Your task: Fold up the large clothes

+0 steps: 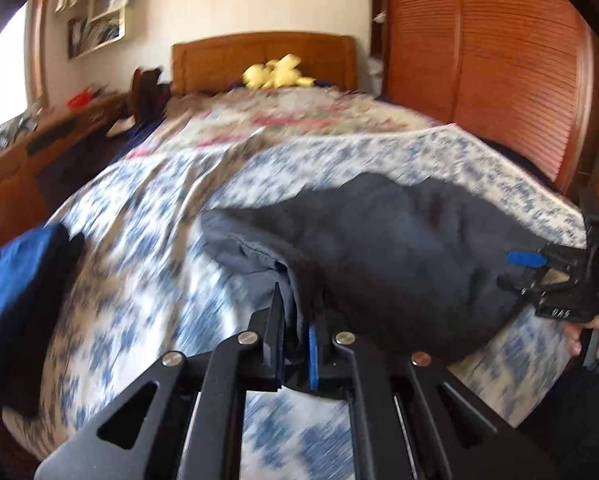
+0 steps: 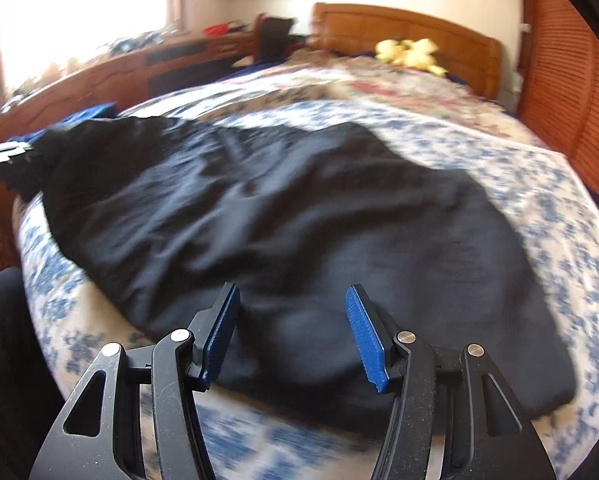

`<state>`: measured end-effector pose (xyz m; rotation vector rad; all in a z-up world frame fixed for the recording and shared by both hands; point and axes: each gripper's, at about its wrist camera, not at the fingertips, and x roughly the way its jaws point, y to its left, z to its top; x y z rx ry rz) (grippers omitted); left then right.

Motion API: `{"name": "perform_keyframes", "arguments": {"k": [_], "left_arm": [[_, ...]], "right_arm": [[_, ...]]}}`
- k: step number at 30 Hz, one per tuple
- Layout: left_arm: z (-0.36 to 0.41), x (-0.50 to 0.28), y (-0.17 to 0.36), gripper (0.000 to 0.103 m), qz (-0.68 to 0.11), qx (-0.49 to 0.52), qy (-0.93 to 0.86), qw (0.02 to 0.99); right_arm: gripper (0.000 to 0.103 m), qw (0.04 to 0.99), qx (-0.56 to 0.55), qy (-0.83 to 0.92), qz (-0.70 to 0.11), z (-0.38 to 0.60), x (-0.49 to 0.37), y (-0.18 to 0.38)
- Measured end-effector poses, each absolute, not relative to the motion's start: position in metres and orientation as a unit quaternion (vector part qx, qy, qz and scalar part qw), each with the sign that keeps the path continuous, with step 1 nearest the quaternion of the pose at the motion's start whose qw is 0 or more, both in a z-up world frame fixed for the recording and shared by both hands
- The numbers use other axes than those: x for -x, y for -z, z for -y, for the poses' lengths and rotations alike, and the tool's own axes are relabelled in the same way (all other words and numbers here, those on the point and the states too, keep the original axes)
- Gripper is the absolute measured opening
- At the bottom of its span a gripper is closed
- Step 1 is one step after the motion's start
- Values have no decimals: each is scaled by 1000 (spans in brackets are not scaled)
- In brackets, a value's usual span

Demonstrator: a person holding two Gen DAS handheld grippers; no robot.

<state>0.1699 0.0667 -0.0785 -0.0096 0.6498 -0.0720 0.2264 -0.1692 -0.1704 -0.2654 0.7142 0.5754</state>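
A large dark navy garment [image 1: 399, 248] [image 2: 259, 208] lies spread over the blue-and-white floral bed cover [image 1: 139, 240] [image 2: 539, 200]. My left gripper [image 1: 295, 320] is shut on a bunched edge of it, and the cloth rises from the bed into the jaws. My right gripper [image 2: 291, 292] stands open just above the garment's near edge, with its blue pads [image 2: 363, 332] apart and nothing pinched between them. In the left wrist view the right gripper [image 1: 515, 270] shows at the garment's right end, held by a hand [image 1: 591, 328].
A folded blue cloth [image 1: 15, 280] [image 2: 91, 112] lies at the bed's left side. A yellow plush toy [image 1: 275, 74] rests by the wooden headboard [image 1: 259, 56]. Louvred wardrobe doors [image 1: 479, 60] stand close on the right, a cluttered wooden desk [image 1: 59, 128] on the left.
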Motion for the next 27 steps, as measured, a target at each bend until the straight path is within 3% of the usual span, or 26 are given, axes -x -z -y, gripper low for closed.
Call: {"name": "perform_keyframes", "arguments": {"k": [10,18,27], "left_arm": [[80,-249,26,4,-278,-41,167,945],[198,-287,58,4,-324,-84,248,909],[183,-279,63,11,-333,-72,225,913]], "right_arm": [[55,919,87,-205,-326,276,-224,150],[54,928,40,-170,-328,343,-219,144],[53,928,33,-177,-327,350,-213,140]]}}
